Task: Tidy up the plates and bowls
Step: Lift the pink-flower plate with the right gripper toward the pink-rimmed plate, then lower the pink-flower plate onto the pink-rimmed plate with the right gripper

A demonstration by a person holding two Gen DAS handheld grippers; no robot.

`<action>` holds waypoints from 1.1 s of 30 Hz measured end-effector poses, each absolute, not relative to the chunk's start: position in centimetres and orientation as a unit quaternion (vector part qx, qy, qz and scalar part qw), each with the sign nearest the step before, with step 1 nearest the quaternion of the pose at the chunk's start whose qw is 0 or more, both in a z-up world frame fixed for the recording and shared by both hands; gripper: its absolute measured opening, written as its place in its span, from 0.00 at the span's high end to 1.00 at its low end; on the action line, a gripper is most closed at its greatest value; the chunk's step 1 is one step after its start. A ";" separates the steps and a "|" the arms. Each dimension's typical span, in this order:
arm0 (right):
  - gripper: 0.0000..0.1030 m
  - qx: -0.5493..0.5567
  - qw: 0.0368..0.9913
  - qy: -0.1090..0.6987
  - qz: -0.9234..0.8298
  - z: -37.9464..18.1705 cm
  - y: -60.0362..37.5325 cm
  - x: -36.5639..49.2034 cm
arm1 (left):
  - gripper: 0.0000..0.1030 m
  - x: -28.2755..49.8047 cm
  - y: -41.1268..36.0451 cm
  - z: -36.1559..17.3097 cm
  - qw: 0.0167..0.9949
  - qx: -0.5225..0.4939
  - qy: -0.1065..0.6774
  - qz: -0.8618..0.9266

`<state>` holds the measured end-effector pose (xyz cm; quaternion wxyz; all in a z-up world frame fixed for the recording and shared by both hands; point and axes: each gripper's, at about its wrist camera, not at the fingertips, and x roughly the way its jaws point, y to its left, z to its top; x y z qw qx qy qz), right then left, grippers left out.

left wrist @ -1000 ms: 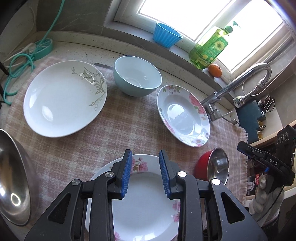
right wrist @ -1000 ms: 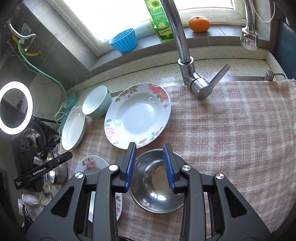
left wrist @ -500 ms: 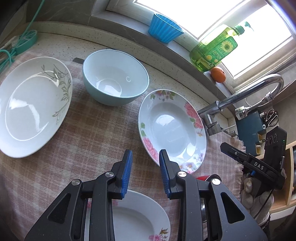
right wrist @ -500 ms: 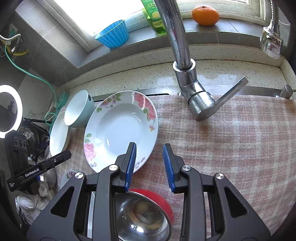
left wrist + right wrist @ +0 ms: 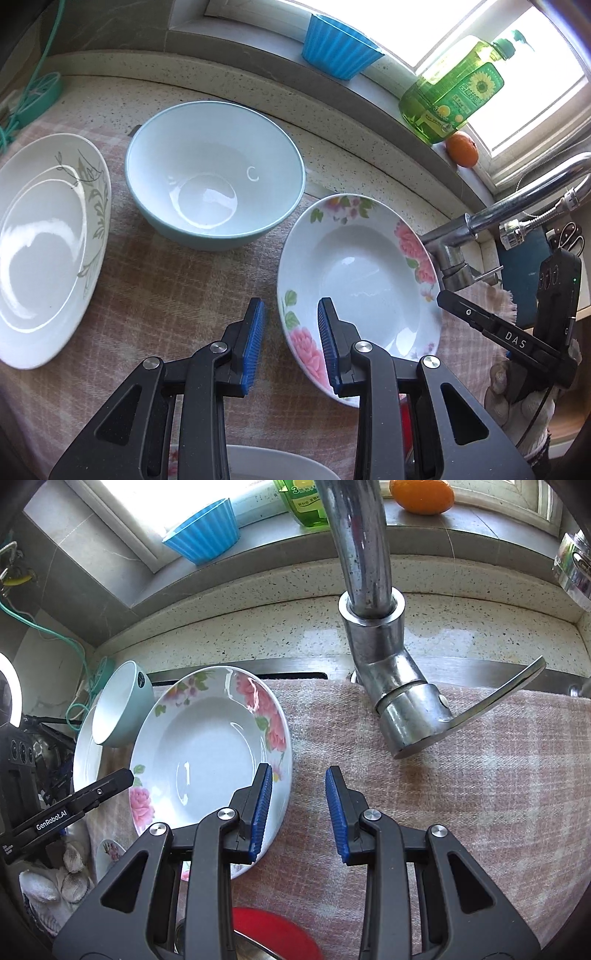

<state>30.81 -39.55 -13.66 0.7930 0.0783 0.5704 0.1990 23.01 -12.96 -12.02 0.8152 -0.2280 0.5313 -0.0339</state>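
Plates and bowls lay spread over a checked cloth (image 5: 155, 288) by the sink, and both tools hung above them with jaws apart and nothing between the blue pads. The left gripper (image 5: 290, 343) had its gap sitting right over the near-left rim of the rose-patterned plate (image 5: 365, 280), one pad outside the edge and one above the plate's well. The right gripper (image 5: 298, 808) came at the same plate from the other side; its left pad overlapped the plate's right rim while its right pad hung over bare cloth, with the tap (image 5: 391, 686) just ahead of it.

Ahead and to the left of the left gripper stood the pale blue bowl (image 5: 216, 173), and further left the white plate with the grey leaf sprig (image 5: 48, 243). A red-backed steel bowl (image 5: 273, 934) showed just under the right gripper, and a sliver of another white plate (image 5: 269, 463) under the left.

To my eye the floral plate was the piece about to be taken. A thin, glazed rim like that would likely slip, so the pads ought to straddle it squarely, one above and one beneath, biting well past the lip before closing. With both tools so near the one plate, only one should commit, and the lift should stay low and level, clear of the tap handle.
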 end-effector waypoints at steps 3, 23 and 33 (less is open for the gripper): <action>0.70 0.074 0.792 0.572 0.202 -14.0 -39.1 31.1 | 0.73 23.4 -13.0 -12.3 0.814 -0.226 0.534 -0.036; 0.86 0.062 0.787 0.579 0.203 -14.6 -37.3 31.4 | 0.85 24.2 -13.7 -12.6 0.814 -0.202 0.543 -0.043; 0.86 0.071 0.794 0.570 0.200 -13.0 -38.1 30.7 | 0.85 23.8 -13.6 -11.3 0.821 -0.211 0.529 -0.047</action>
